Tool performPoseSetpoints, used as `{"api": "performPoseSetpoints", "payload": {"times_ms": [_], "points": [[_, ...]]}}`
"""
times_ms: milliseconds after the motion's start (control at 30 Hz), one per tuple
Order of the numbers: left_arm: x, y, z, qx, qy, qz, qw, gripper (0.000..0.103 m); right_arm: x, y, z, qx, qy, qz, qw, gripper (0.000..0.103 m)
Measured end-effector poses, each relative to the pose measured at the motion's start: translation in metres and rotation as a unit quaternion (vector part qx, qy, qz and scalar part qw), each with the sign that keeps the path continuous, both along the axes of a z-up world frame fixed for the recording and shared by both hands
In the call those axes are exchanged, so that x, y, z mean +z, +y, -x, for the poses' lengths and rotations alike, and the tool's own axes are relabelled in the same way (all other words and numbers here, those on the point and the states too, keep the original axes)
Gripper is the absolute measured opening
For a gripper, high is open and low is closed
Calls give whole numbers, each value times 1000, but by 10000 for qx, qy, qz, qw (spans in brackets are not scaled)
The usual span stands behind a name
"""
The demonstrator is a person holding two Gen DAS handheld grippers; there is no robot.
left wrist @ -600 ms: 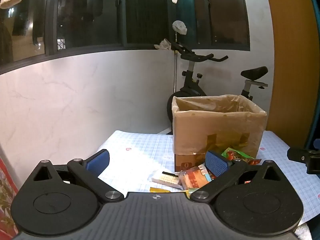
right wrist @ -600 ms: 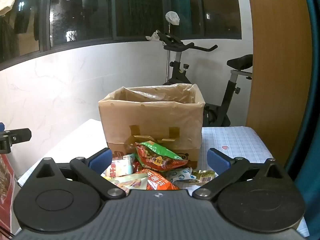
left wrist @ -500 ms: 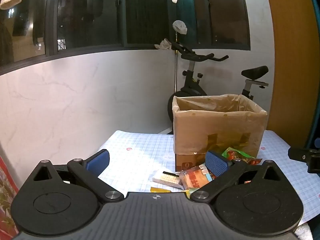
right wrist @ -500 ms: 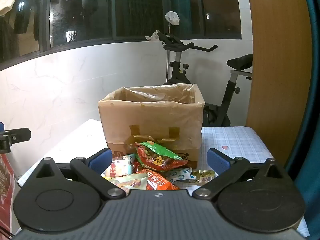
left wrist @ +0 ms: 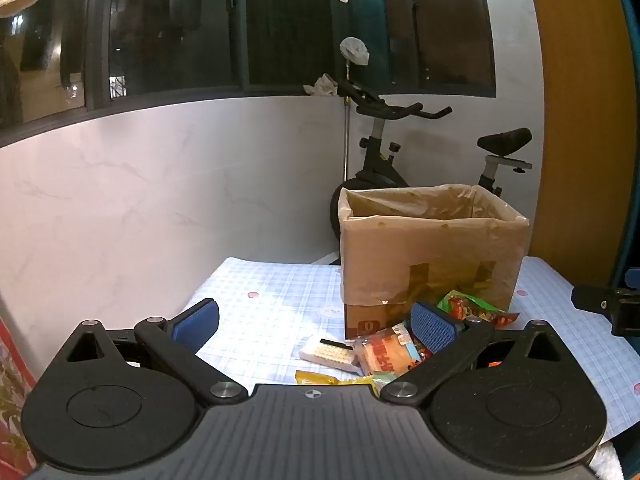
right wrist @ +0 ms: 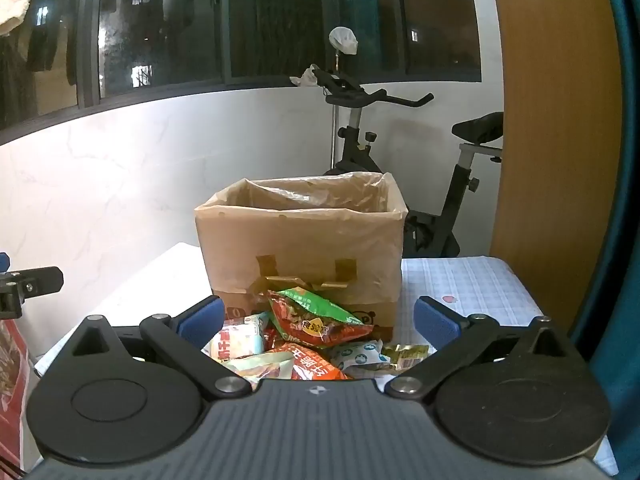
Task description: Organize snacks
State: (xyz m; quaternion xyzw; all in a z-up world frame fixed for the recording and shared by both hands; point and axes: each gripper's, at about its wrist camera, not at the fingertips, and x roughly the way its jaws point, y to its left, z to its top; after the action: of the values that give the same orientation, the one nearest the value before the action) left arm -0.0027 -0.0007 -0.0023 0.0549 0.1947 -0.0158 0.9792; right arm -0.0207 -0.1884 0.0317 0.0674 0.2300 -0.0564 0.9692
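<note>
On the checked blue-and-white table, next to nothing has changed over the last half second: the snack pile sits where it did, and both tools hover as before. The left gripper is spread wide and empty, the small white rectangular box lying just ahead of it. The right gripper is equally wide, framing the green-and-red crinkled snack bag atop the heap. Behind stands the plastic-lined brown cardboard box, heap touching its front, and what shows of its inside looks empty. Judging by that, sorting hasn't started; a first grasp looks imminent.
</note>
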Motion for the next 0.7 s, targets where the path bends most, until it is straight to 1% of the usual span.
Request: {"api": "performPoseSetpoints", "payload": {"times_ms": [700], "points": [[-2,-1,1,-113,81,81,9999,103,1,5,-1,-8,-9,41,10000,103]]}}
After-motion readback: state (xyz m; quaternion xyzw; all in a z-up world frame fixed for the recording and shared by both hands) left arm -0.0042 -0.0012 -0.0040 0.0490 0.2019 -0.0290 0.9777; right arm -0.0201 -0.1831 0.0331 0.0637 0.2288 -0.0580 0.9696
